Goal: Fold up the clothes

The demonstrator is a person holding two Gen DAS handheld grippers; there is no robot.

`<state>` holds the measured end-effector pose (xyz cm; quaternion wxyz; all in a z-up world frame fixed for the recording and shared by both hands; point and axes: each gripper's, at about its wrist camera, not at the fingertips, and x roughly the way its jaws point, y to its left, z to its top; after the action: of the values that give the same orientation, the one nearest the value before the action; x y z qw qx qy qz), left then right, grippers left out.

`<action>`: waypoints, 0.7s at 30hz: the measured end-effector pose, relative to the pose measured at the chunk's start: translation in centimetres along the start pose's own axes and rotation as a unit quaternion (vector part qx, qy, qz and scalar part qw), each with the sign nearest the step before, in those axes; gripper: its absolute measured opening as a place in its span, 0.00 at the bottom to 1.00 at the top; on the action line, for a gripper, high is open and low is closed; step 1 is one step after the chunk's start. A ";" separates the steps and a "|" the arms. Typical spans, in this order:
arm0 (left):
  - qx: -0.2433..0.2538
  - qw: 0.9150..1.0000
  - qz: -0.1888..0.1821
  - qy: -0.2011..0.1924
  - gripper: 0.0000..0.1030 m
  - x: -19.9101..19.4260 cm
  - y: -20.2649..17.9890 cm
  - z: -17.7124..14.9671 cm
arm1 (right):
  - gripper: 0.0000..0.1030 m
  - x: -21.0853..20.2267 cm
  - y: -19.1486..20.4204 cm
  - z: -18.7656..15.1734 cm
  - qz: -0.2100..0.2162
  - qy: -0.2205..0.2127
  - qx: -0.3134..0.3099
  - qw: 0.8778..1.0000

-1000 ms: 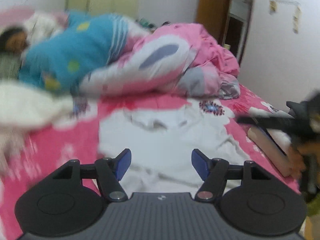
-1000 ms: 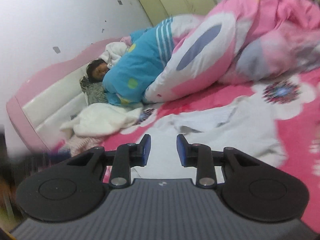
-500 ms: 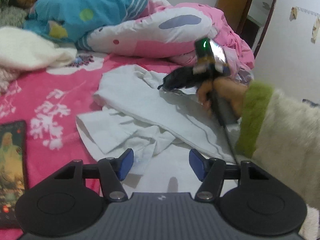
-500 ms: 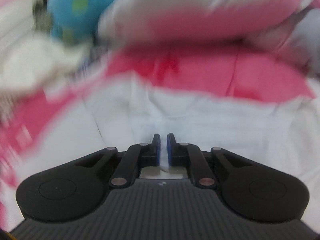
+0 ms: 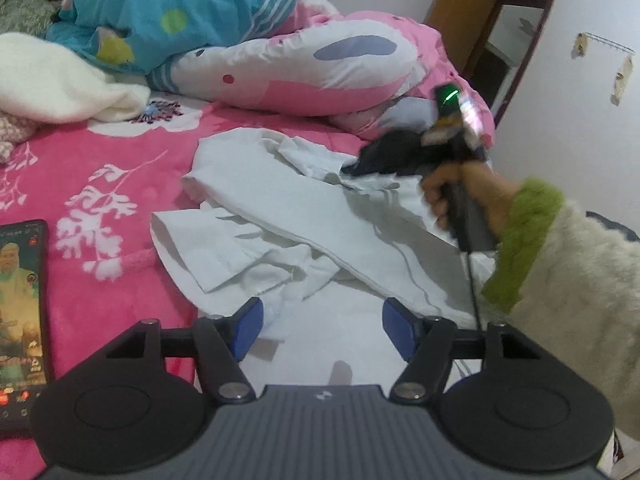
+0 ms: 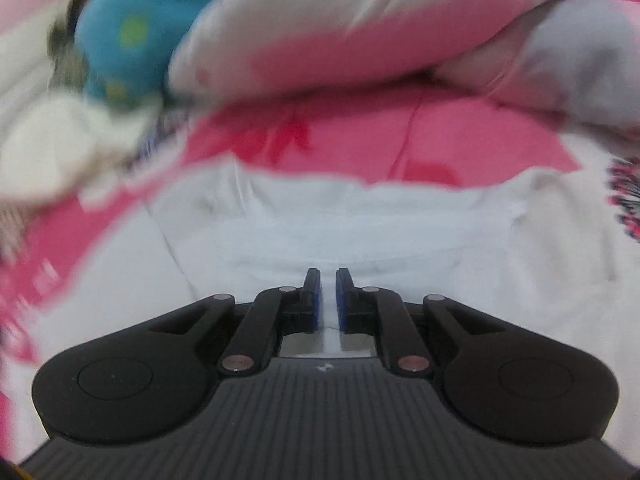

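Across the middle of the left wrist view, the limp white shirt [image 5: 304,216] looks light and floppy, best pinched at a hem edge; the left gripper [image 5: 322,326] jaws are opening with nothing between them, while the right gripper [image 6: 328,294] jaws, nearly closed on a fold of it, are easing apart.

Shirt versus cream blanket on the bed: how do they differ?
The shirt is thin, smooth cloth with seams and a cuff; the blanket is thick and fluffy. The shirt lies spread mid-bed, partly folded over itself; the blanket is bunched in a heap toward the head end. The shirt is cool white; the blanket is cream. Both rest on the pink sheet.
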<state>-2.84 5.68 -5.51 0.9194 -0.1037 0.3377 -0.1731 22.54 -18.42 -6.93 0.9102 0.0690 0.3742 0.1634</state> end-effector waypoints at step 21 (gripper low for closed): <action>0.003 0.998 0.003 0.059 0.91 -5.9 -4.5 -6.8 | 0.95 -28.8 1.9 -24.4 0.012 -0.116 0.165 0.979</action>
<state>-12.62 3.40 -5.74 0.8987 -0.0896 0.3911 -0.1770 -14.31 -26.64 -4.82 0.9216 0.2408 0.2870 0.1015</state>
